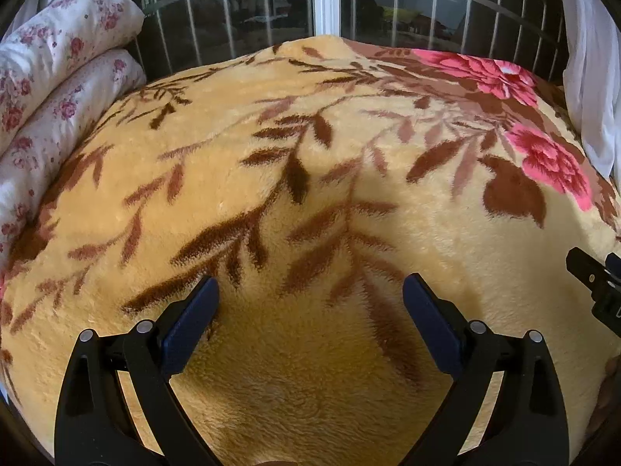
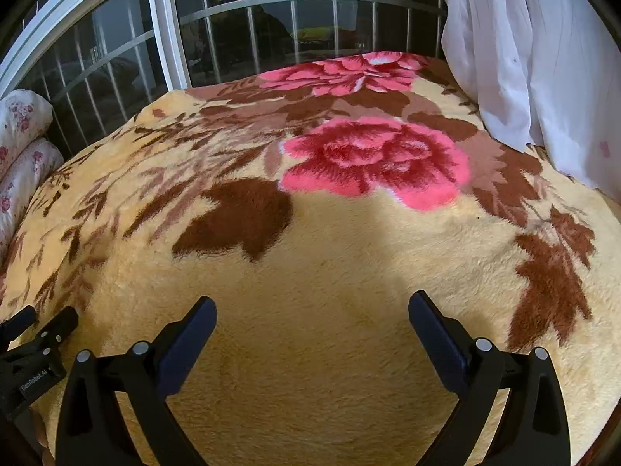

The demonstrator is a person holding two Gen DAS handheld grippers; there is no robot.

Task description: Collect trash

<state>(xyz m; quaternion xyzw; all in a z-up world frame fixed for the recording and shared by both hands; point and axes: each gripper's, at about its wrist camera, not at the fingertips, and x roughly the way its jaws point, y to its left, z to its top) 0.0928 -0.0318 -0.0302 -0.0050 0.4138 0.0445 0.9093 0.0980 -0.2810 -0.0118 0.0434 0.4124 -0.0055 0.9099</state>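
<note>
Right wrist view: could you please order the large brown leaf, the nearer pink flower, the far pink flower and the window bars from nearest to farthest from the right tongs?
From the right tongs:
1. Brown leaf, ahead and left.
2. Nearer pink flower, ahead, slightly right.
3. Far pink flower, at the blanket's far edge.
4. Window bars, beyond the bed.
</note>
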